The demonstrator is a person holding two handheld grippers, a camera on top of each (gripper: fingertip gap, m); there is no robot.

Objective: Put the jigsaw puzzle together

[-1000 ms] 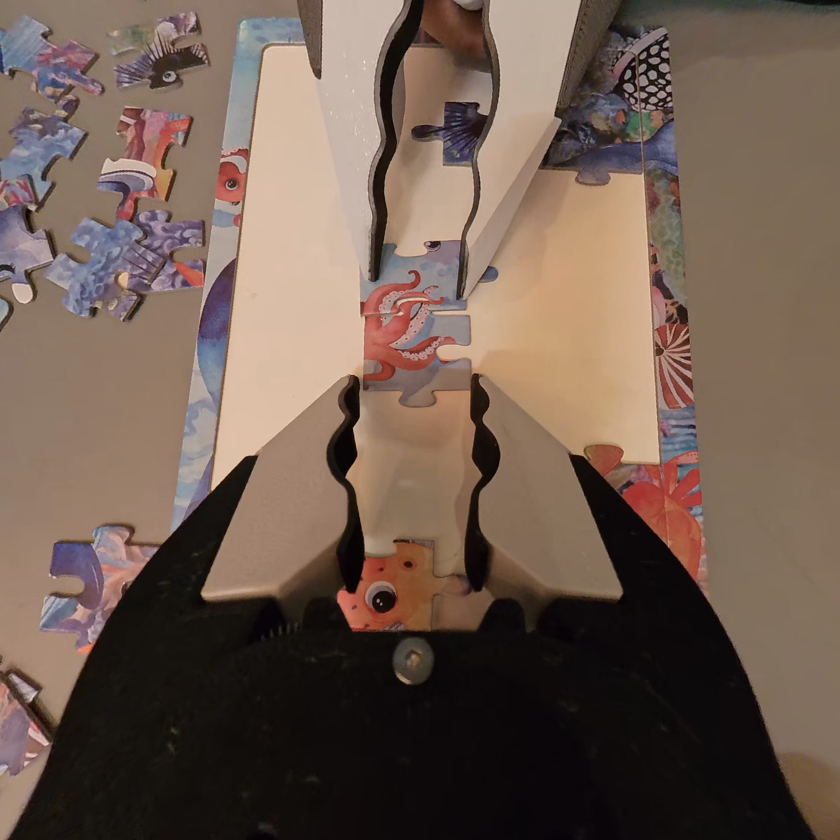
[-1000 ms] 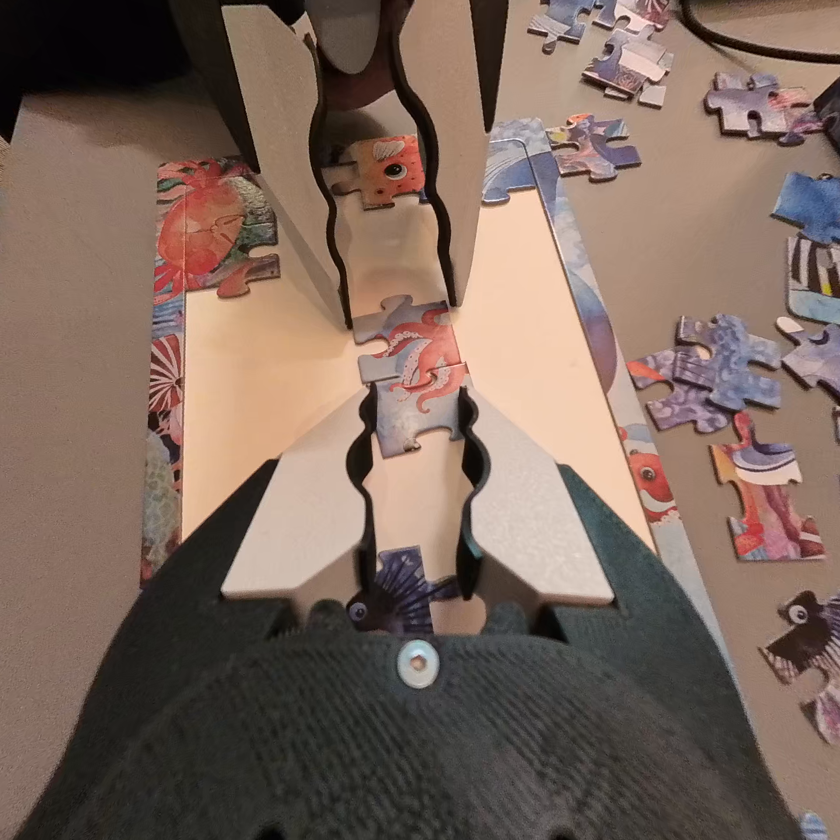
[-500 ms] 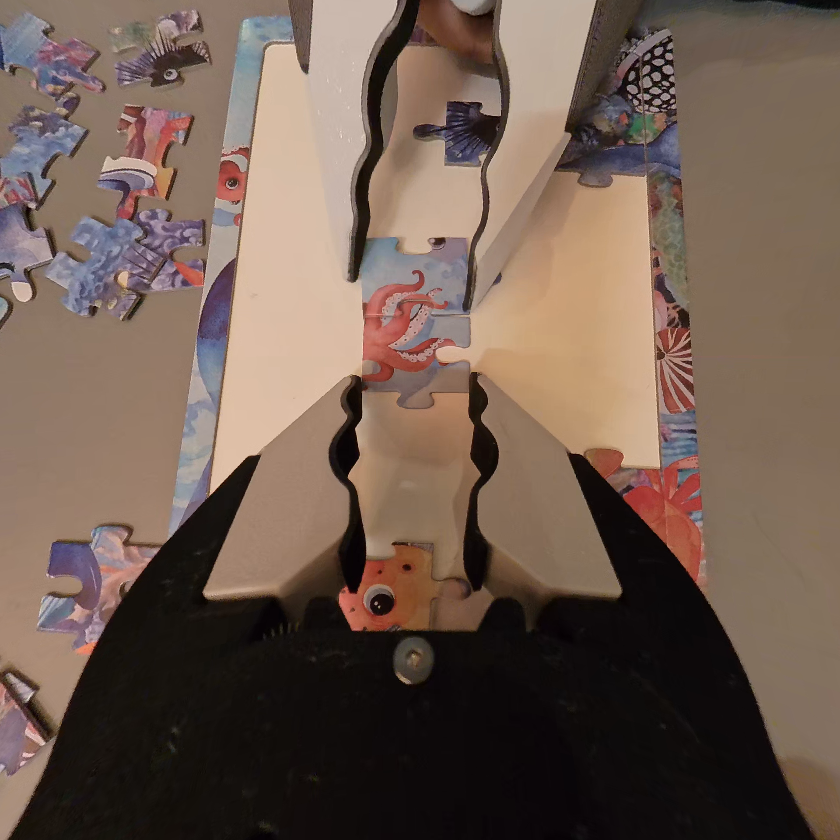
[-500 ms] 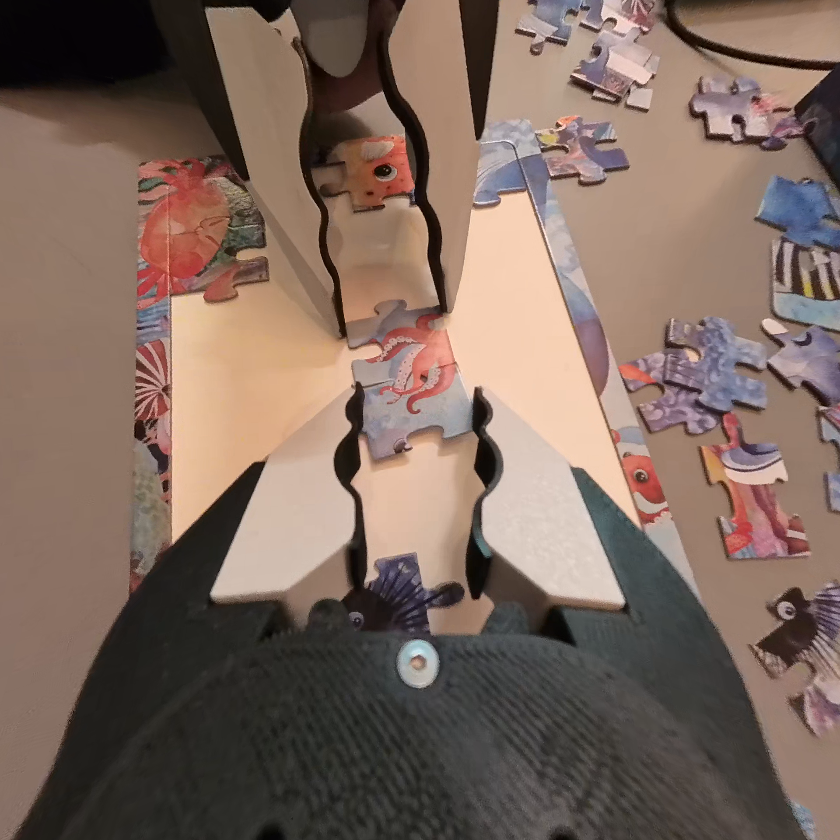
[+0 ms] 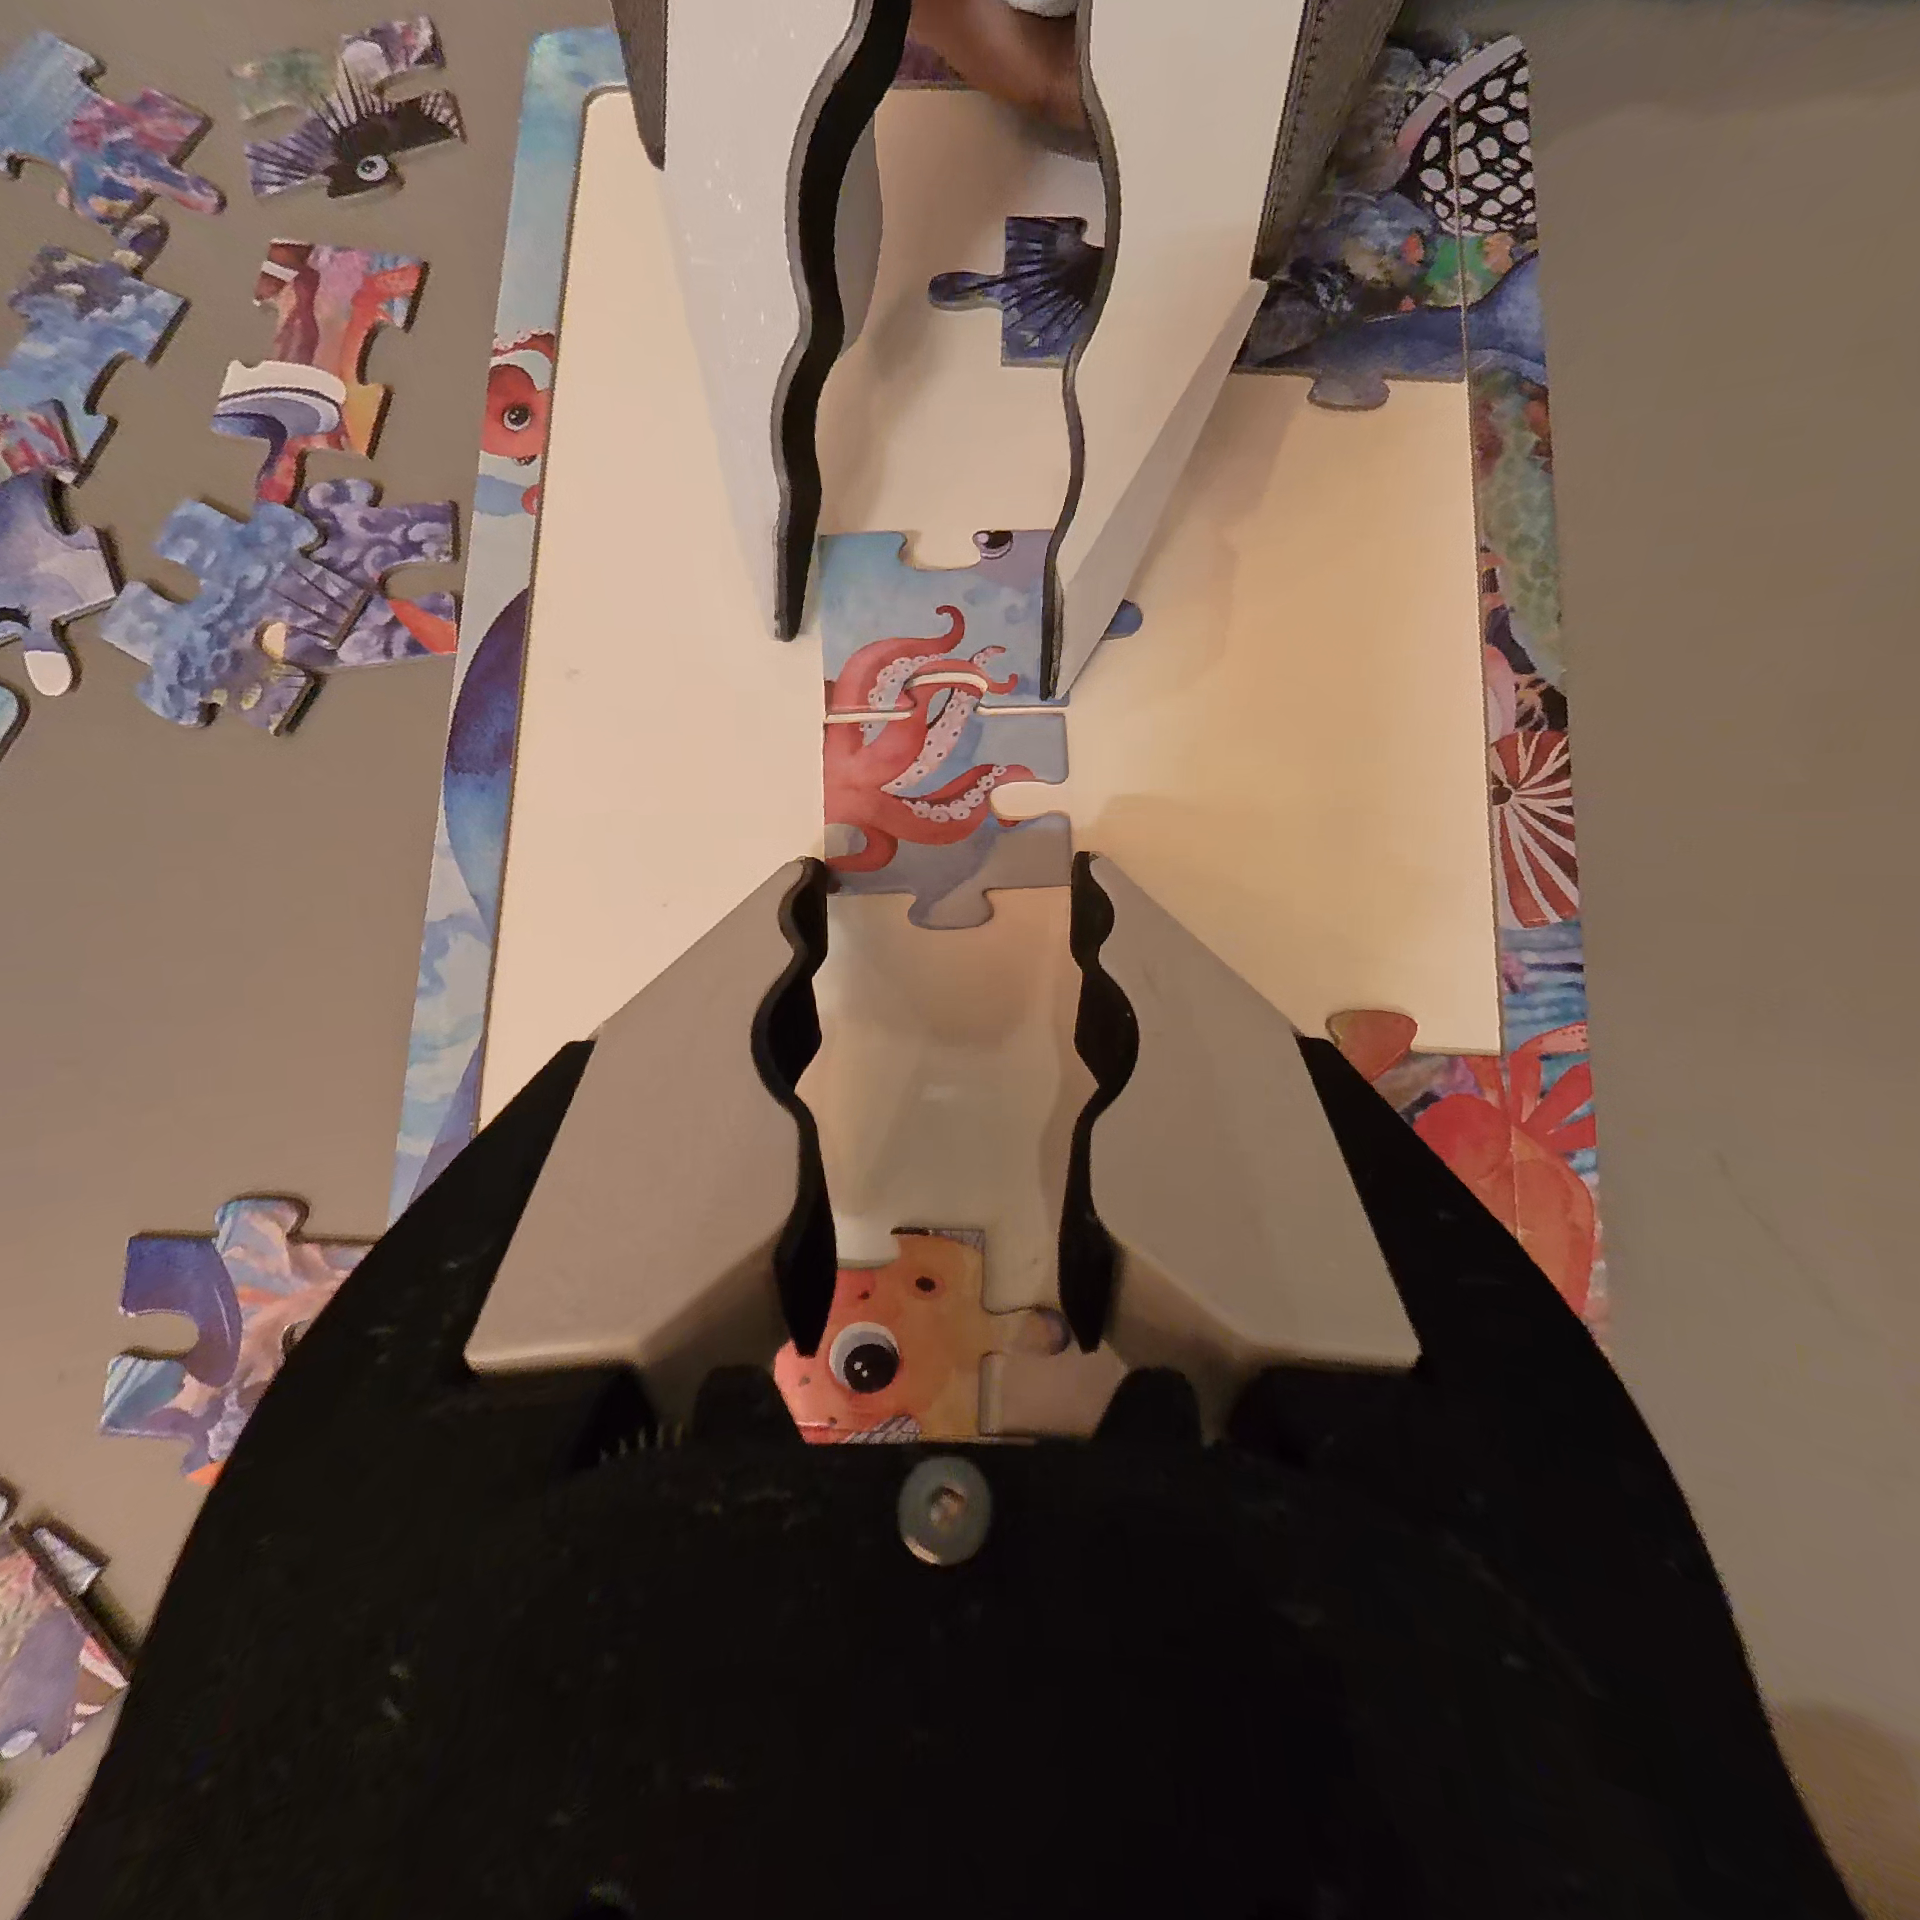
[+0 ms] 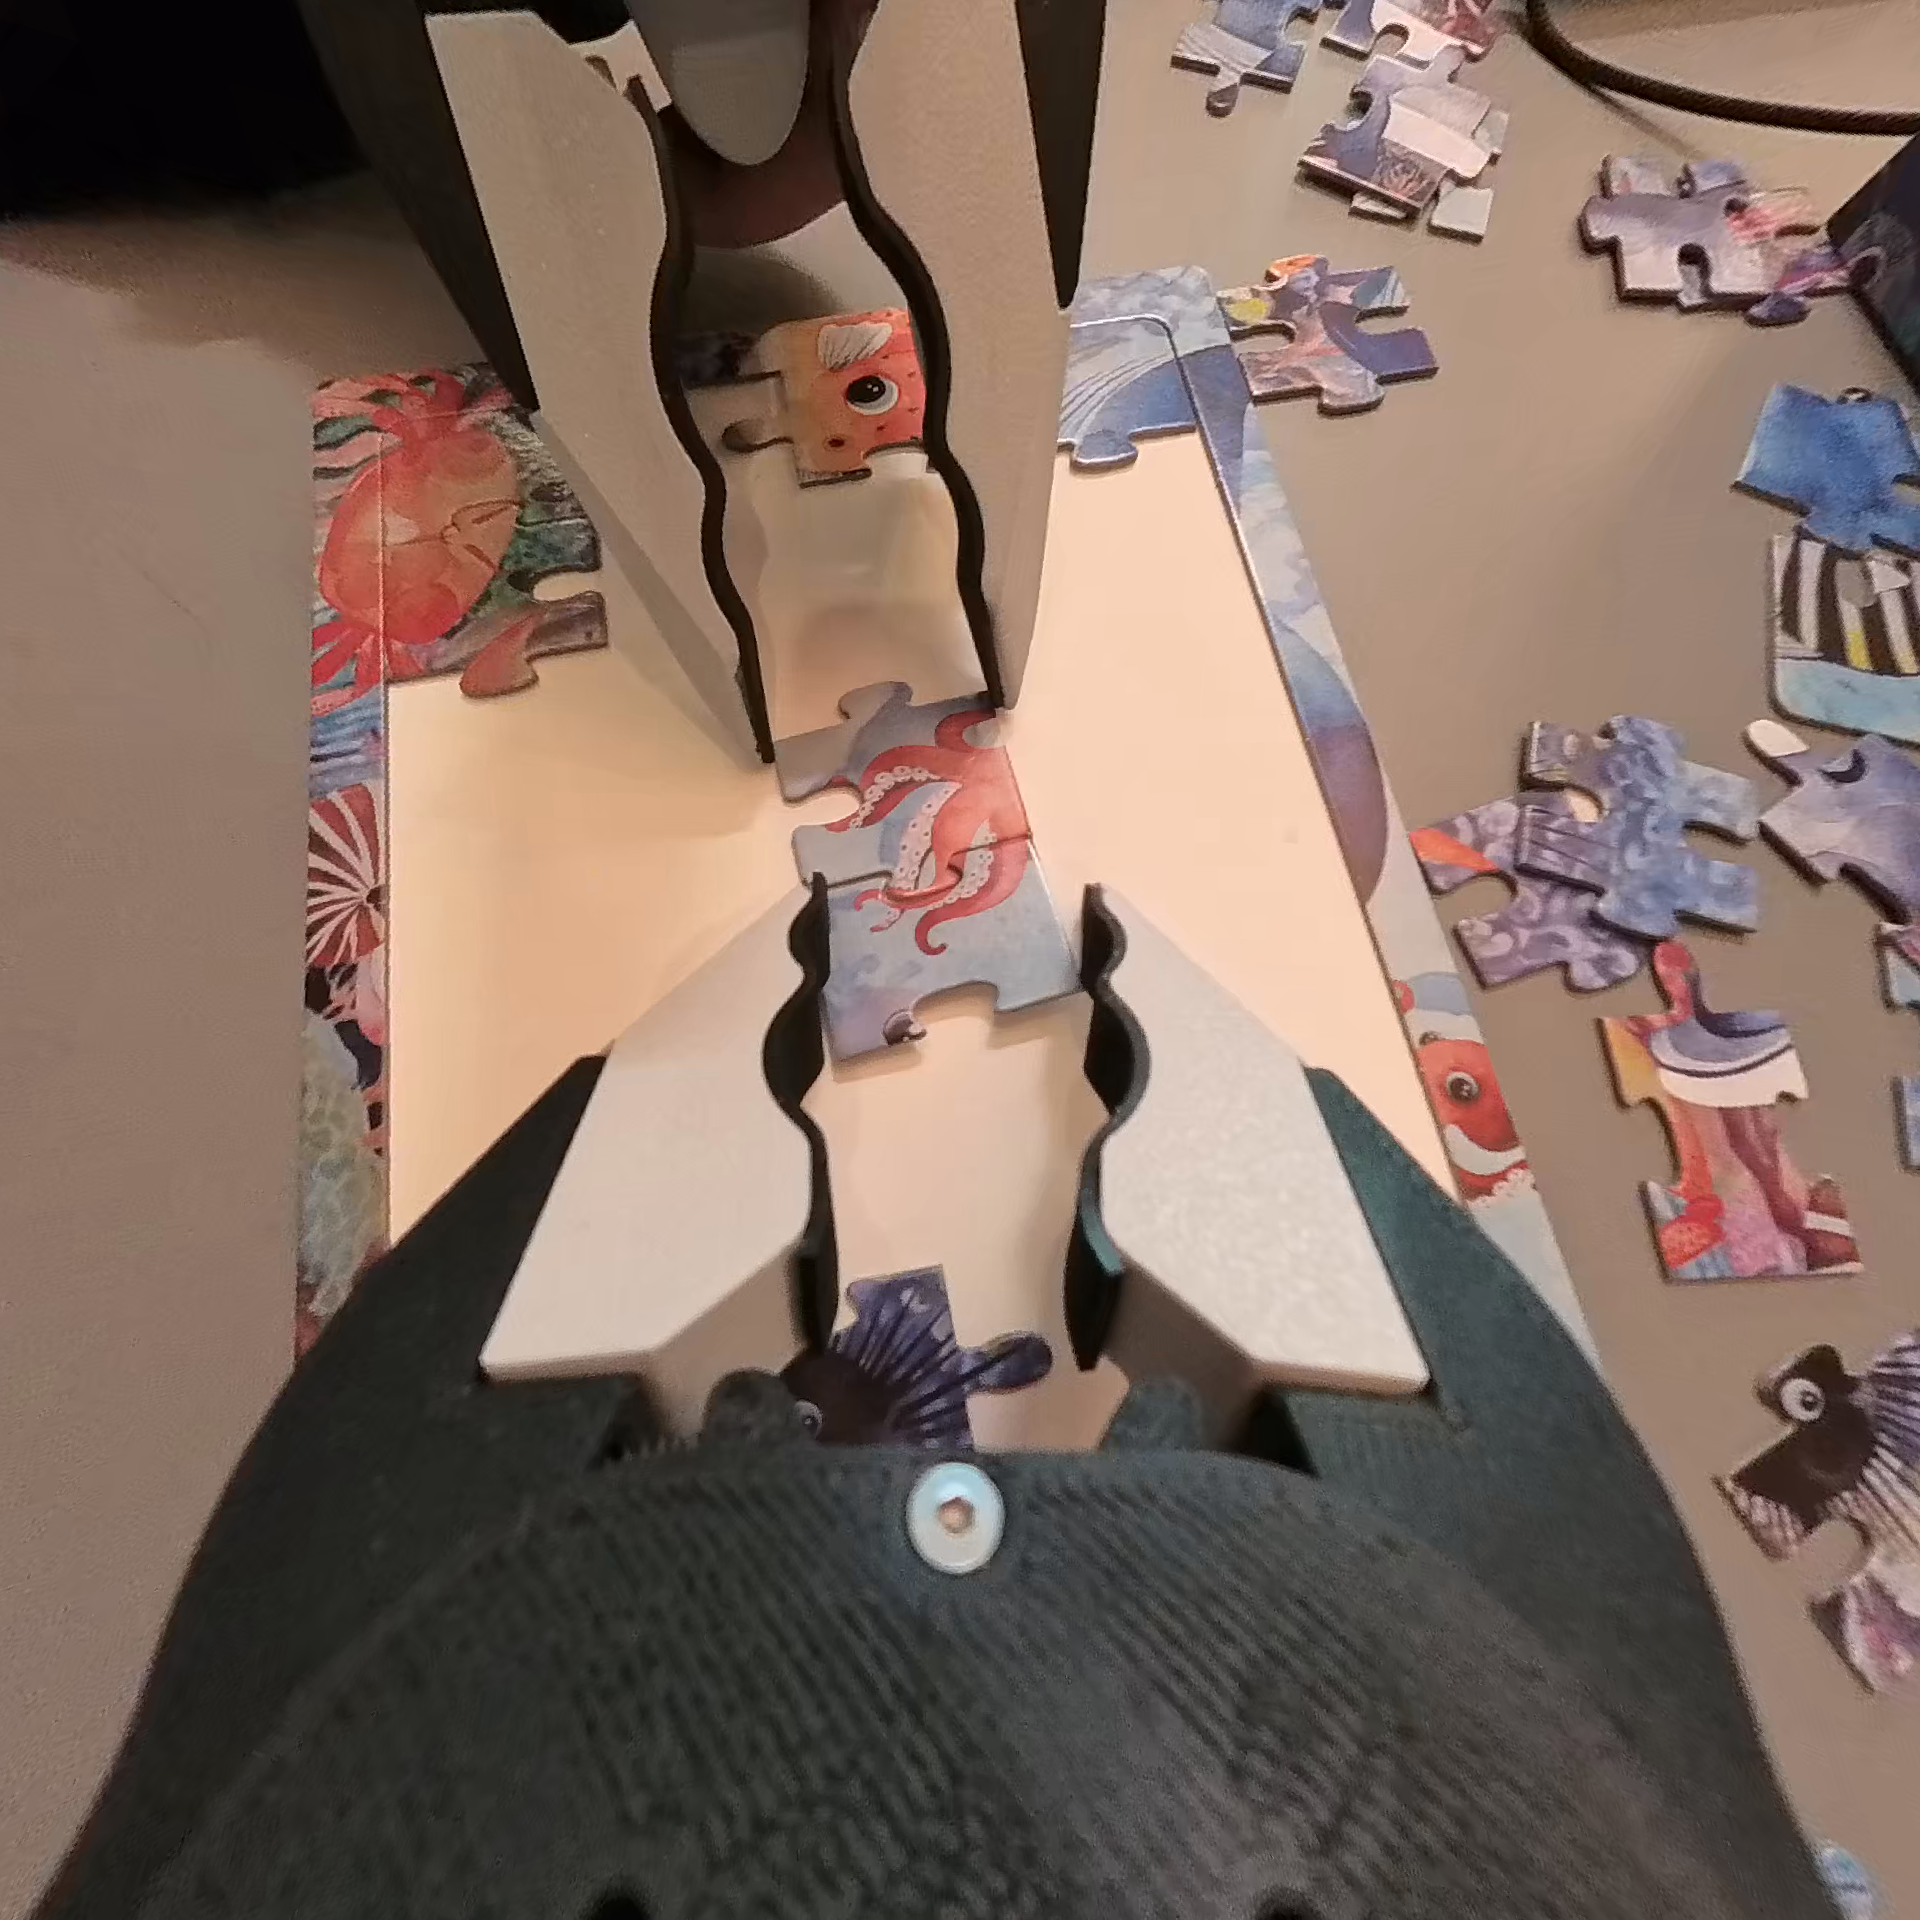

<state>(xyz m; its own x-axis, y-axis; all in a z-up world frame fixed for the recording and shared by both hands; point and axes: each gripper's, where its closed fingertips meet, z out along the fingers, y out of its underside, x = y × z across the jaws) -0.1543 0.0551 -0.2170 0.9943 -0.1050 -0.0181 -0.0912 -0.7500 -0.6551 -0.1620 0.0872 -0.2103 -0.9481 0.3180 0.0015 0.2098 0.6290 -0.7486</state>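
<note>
Centrally on the tray (image 5: 665, 831), two joined octopus pieces (image 5: 940, 717) lie between facing grippers: left gripper (image 5: 945, 883) spread at their near edge, right gripper (image 6: 951, 914) spread, straddling the far piece. No writing is legible.

Orange fish piece (image 5: 914, 1340) half behind claw (image 5: 945, 883)

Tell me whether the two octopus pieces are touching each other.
Touching. The left wrist view shows the far octopus piece and the near octopus piece interlocked, with only thin slivers of board along the seam. The right wrist view agrees.
</note>
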